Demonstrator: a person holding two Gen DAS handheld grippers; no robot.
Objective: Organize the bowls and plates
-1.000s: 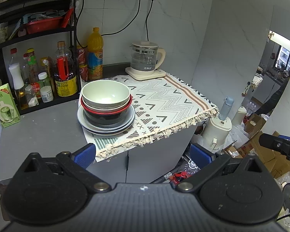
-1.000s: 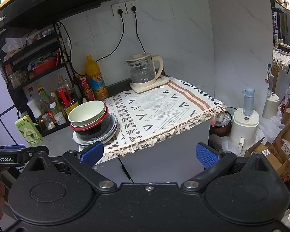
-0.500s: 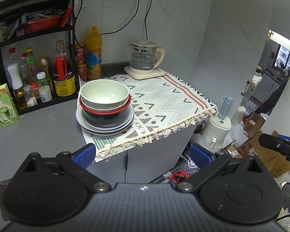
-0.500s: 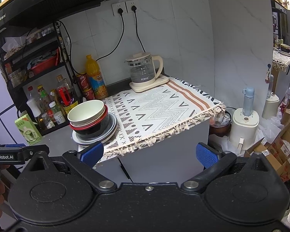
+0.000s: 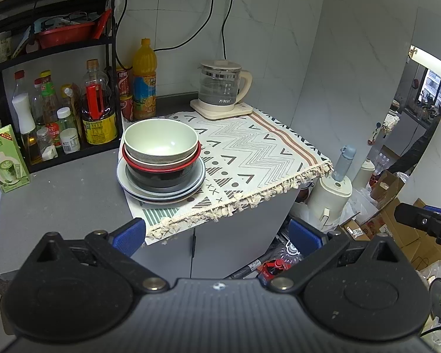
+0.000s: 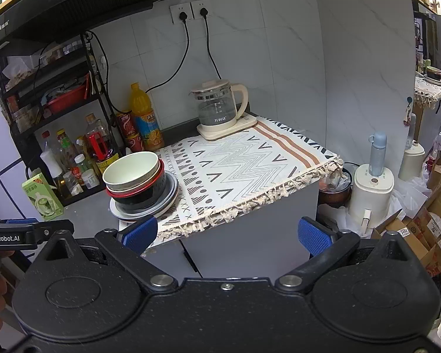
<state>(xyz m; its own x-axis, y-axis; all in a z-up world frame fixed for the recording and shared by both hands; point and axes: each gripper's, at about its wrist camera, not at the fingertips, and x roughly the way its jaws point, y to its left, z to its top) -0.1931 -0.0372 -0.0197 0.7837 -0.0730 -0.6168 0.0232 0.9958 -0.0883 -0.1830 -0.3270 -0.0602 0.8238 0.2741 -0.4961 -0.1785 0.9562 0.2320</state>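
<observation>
Bowls (image 5: pixel 160 144) are sitting nested on plates (image 5: pixel 161 189) ahead of my left gripper (image 5: pixel 216 231), left of my right gripper (image 6: pixel 225 232) (both spread wide, gripping nothing), on the patterned cloth (image 5: pixel 250 158).

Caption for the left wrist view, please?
Open left gripper faces pale green bowl stacked atop plates on patterned cloth.

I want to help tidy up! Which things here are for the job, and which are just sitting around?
For the job:
green bowl
red bowl
plates
left claw, open
right claw, open

Just sitting around:
kettle
juice bottle
sauce bottles
green carton
cloth
</observation>
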